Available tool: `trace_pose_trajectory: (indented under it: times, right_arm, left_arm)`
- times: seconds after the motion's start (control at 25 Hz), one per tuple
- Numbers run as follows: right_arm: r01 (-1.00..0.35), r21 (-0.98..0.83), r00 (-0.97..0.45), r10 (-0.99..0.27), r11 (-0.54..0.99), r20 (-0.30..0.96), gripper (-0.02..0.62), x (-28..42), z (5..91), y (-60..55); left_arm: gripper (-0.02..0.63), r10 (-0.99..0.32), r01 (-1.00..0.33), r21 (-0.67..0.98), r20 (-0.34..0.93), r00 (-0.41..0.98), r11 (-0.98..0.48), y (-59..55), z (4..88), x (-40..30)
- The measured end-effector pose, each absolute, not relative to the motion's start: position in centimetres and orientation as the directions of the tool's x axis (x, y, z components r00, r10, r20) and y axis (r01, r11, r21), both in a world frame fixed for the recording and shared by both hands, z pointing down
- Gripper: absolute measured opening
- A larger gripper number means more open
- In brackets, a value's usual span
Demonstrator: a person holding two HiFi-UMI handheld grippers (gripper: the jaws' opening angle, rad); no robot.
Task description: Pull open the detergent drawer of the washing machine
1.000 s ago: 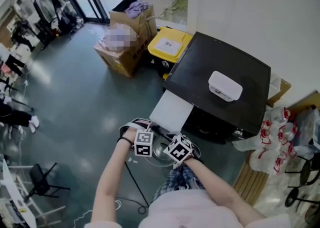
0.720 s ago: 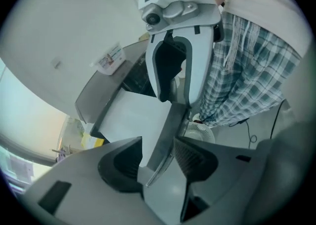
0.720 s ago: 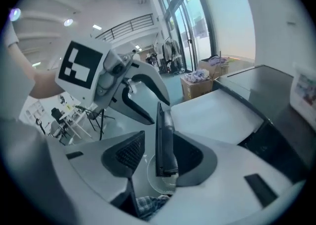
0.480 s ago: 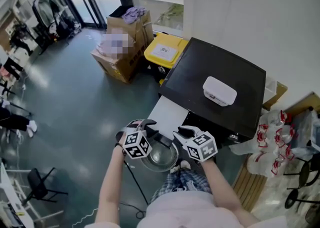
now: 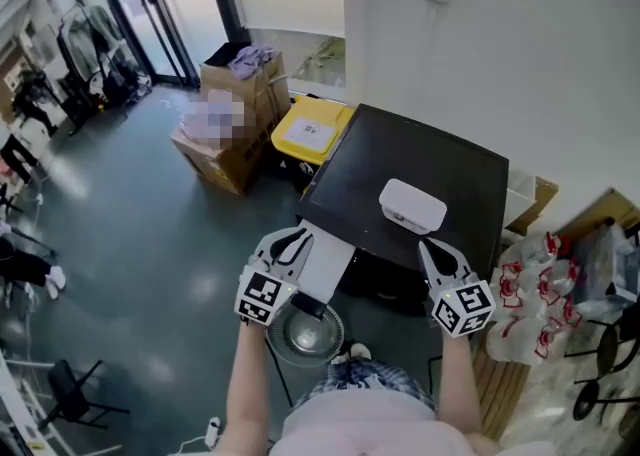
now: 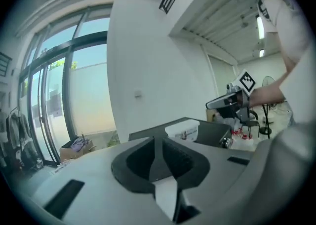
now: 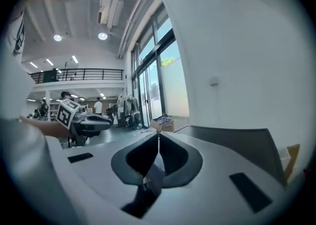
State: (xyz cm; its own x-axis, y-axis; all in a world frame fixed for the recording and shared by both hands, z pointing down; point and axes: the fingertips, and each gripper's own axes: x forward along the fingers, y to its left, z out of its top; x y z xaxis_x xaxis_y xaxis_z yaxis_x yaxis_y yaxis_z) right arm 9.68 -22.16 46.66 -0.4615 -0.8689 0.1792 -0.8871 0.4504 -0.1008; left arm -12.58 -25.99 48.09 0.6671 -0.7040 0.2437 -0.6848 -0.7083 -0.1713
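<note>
1. Two grippers sit at the washing machine's front edge. The left gripper is over the front-left corner and the right gripper is at the front-right corner. They are well apart, and both point roughly level across the black top.
2. Jaws: both pairs have just been closing. The left pair is together bar a sliver, the right pair fully together. Nothing sits between either pair, and neither touches the machine.
3. Drawer: we read the white panel sticking out toward us at the front left, just beside the left gripper, as the detergent drawer. From this steep angle we can't tell whether it's already out.
4. Our guess on the pose: empty closed jaws spread to the two corners look like a neutral stance, not a grasp.
5. The left gripper is nearest, so it's the likely puller. Its jaws must open first.
6. The round door hangs open below, between our arms, so any reach goes over it.
7. The white box on top sits back from the front edge, away from the pull path.
</note>
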Motion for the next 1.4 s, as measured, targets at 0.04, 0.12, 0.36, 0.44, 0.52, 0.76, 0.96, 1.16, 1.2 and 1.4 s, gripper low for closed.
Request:
trace_pose_trajectory:
  times: [0.04, 0.12, 0.36, 0.44, 0.52, 0.76, 0.96, 1.16, 1.2, 1.4]
  right_arm:
    - [-0.898, -0.104, -0.439, -0.886, 0.427, 0.149, 0.022, 10.8, 46.0, -22.0]
    - [-0.916, -0.091, -0.399, -0.912, 0.391, 0.1, 0.018, 12.7, 45.0, -21.7]
    - [-0.953, -0.042, -0.3, -0.954, 0.3, -0.003, 0.018, 16.1, 43.4, -20.7]
    - [-0.961, -0.031, -0.275, -0.961, 0.276, -0.023, 0.017, 16.9, 43.3, -20.1]
    - [-0.968, -0.021, -0.251, -0.967, 0.252, -0.036, 0.017, 17.8, 43.2, -19.8]
    - [-0.985, -0.037, -0.163, -0.985, 0.166, -0.061, 0.017, 20.6, 43.3, -18.7]
    - [-0.989, -0.063, -0.126, -0.99, 0.131, -0.069, 0.015, 22.1, 43.5, -18.4]
    - [-0.99, -0.037, -0.134, -0.99, 0.136, -0.045, 0.015, 21.9, 43.6, -18.4]
    - [-0.989, -0.034, -0.141, -0.989, 0.142, -0.043, 0.015, 21.8, 43.6, -18.4]
    - [-0.986, -0.025, -0.163, -0.986, 0.163, -0.029, 0.015, 21.3, 43.8, -18.3]
  left_arm:
    - [0.064, -0.716, -0.7, -0.156, 0.217, 0.664, -0.697, -26.3, 47.4, -12.2]
    - [0.06, -0.738, -0.727, -0.133, 0.175, 0.651, -0.673, -26.7, 46.3, -11.5]
    - [0.031, -0.796, -0.794, -0.063, 0.063, 0.602, -0.605, -27.4, 43.8, -9.8]
    - [0.026, -0.812, -0.811, -0.048, 0.037, 0.582, -0.583, -27.0, 43.5, -9.4]
    - [0.026, -0.825, -0.824, -0.029, 0.015, 0.566, -0.566, -26.8, 43.3, -9.0]
    - [0.025, -0.822, -0.821, -0.032, 0.013, 0.569, -0.569, -26.5, 43.4, -7.7]
    - [0.025, -0.819, -0.819, -0.027, 0.017, 0.573, -0.573, -26.5, 43.7, -6.9]
    - [0.025, -0.82, -0.819, -0.038, 0.032, 0.572, -0.572, -26.2, 44.0, -6.2]
    - [0.025, -0.819, -0.818, -0.038, 0.034, 0.573, -0.574, -26.2, 44.0, -6.2]
    - [0.025, -0.817, -0.816, -0.037, 0.05, 0.575, -0.576, -25.8, 44.7, -5.9]
